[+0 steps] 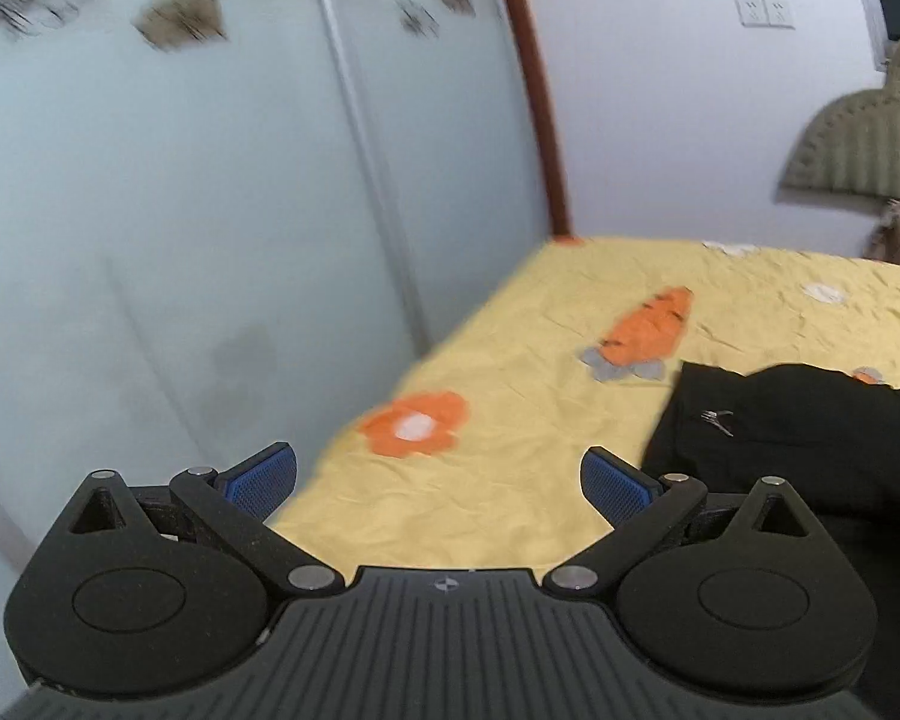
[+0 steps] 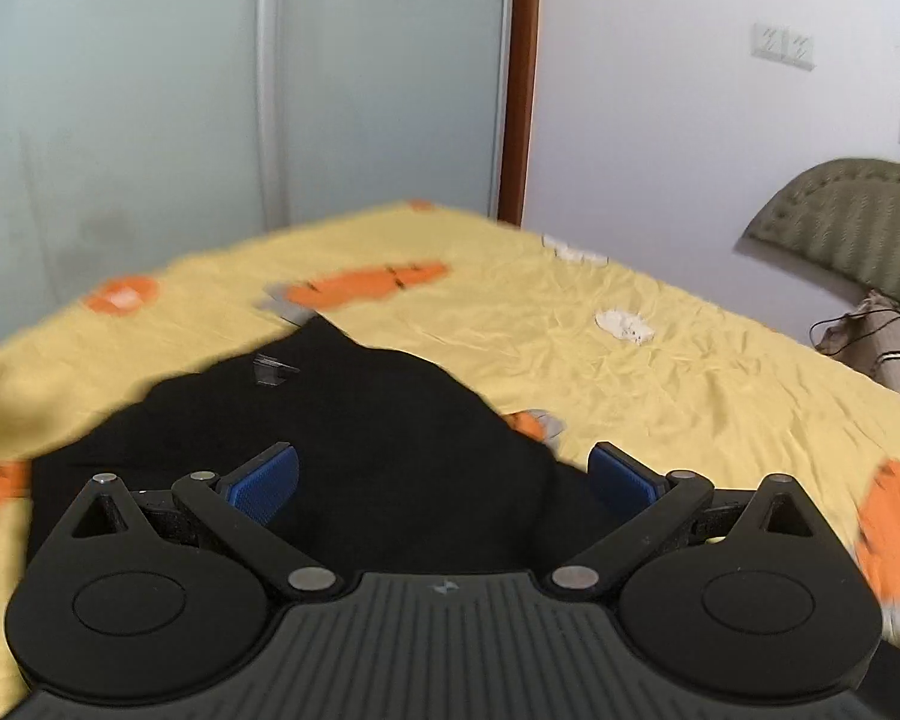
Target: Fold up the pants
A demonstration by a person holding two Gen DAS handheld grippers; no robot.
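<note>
Through my left wrist camera, I see my left gripper (image 1: 439,483) held above the near edge of a bed, its two blue-padded fingers (image 1: 262,479) spread wide with nothing between them. Under the gap lies a yellow bedsheet (image 1: 510,480), wrinkled, printed with an orange flower (image 1: 415,423) just ahead of the fingers and an orange carrot (image 1: 651,330) farther back. The black pants (image 1: 810,438) lie on the sheet to the right of the gripper, close beside its right finger; I cannot tell whether they touch. A small pale logo (image 1: 717,420) marks the cloth near its left edge. To the left of the bed stand frosted sliding doors (image 1: 180,210) with blurred brown patterns near the top, then a reddish-brown wooden frame (image 1: 540,102), then a white wall with a double wall socket (image 1: 767,12). An olive quilted headboard (image 1: 864,138) shows at the far right.

Through my right wrist camera, my right gripper (image 2: 444,480) hovers over the pants (image 2: 360,438), fingers also wide apart and holding nothing. The black cloth lies bunched in a rough mound on the bedsheet (image 2: 660,372), filling the space between and ahead of the blue pads (image 2: 264,483); the logo (image 2: 273,369) sits toward its far left. The carrot print (image 2: 366,285) lies just past the mound's far tip. The headboard (image 2: 858,222) stands at the right, with a striped cushion (image 2: 894,354) below it.
</note>
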